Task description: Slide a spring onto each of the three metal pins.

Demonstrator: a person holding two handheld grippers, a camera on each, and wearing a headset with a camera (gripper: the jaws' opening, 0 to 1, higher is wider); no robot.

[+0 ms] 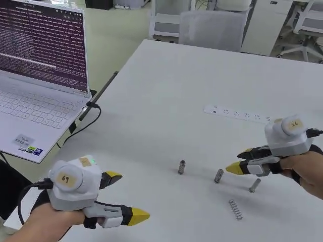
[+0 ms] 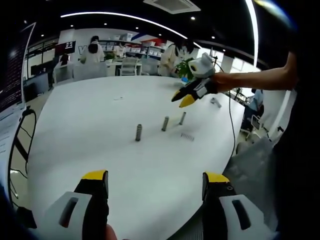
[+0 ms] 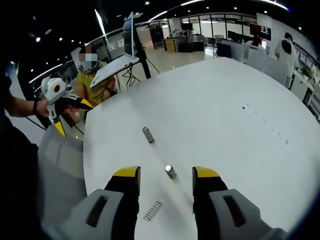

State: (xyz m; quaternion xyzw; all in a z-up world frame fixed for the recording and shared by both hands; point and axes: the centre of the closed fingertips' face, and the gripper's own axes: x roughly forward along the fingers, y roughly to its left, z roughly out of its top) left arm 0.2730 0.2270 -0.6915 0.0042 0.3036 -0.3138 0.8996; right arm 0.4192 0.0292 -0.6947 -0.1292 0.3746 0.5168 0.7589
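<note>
Plainly, the table (image 1: 166,91) has open room around the work, though its near edge is close; the laptop (image 1: 40,75) sits well left. The left gripper (image 1: 128,196) and right gripper (image 1: 239,160) gape wide, both empty. Beside the three pins (image 1: 218,175), the loose spring (image 1: 235,209) lies flat. It looks light, squashy and prone to roll, so pinch it mid-coil.

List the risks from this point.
1. The spring lies flat on the smooth table; pinched by the right gripper, it may skid or pop away.
2. The bare pin stands free beside that open gripper, so a bump could topple it.
3. The next pin stands close and could be knocked too.
</note>
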